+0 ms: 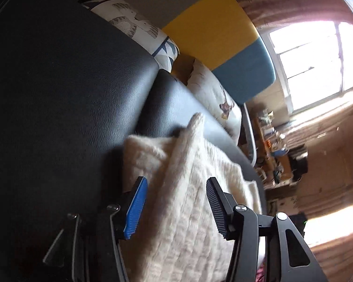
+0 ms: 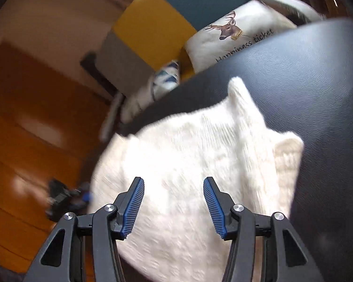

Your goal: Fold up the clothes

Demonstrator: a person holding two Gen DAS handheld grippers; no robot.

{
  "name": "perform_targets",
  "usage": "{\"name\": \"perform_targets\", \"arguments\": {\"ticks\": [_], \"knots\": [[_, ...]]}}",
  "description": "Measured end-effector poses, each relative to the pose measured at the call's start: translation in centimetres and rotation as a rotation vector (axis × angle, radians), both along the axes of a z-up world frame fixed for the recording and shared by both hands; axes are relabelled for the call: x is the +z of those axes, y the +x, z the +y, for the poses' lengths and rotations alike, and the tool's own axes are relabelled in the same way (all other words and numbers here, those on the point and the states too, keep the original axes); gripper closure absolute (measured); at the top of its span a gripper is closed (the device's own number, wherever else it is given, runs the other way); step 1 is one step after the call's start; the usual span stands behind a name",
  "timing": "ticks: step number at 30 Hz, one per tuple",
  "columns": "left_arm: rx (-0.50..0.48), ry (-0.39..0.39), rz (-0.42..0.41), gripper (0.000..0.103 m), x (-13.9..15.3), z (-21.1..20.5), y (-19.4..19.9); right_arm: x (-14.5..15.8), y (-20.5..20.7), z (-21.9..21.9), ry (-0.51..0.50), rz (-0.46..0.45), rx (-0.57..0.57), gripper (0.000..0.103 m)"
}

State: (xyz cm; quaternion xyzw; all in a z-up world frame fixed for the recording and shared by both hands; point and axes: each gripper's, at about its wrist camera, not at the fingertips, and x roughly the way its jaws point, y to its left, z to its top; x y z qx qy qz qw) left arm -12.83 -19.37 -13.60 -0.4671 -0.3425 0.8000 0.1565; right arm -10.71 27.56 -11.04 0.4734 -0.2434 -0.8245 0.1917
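A cream knitted sweater (image 1: 188, 164) lies folded on a black leather seat (image 1: 58, 82), one narrow end sticking up towards the far side. My left gripper (image 1: 176, 181) hovers over the sweater's near part with its jaws apart; the knit shows between the fingers but no pad presses on it. In the right wrist view the same sweater (image 2: 188, 145) spreads across the seat's (image 2: 306, 70) edge and hangs over it on the left. My right gripper (image 2: 173, 179) stands open above it, its blue pads clear of the fabric.
A white deer-print cushion (image 2: 228, 40) and a blue-patterned cushion (image 1: 138, 25) lean behind the seat against a grey, yellow and teal panel (image 1: 211, 28). A bright window (image 1: 317, 61) and a cluttered shelf (image 1: 273, 145) are on the right. A dark object (image 2: 61, 199) lies on the wooden floor (image 2: 23, 117).
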Motion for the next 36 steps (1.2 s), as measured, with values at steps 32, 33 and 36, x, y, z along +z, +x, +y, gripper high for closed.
{"name": "perform_targets", "arguments": {"ticks": [32, 33, 36], "knots": [[-0.118, -0.236, 0.209, 0.052, 5.9, 1.9, 7.9, 1.0, 6.1, -6.0, 0.427, 0.099, 0.144, 0.045], [-0.168, -0.253, 0.211, 0.051, 5.9, 3.5, 6.7, 1.1, 5.5, -6.5, 0.444, 0.104, 0.149, 0.045], [-0.314, -0.304, 0.215, 0.051, 6.0, 8.2, 3.1, 0.8, 3.0, -7.1, 0.481, 0.083, 0.133, 0.045]]}}
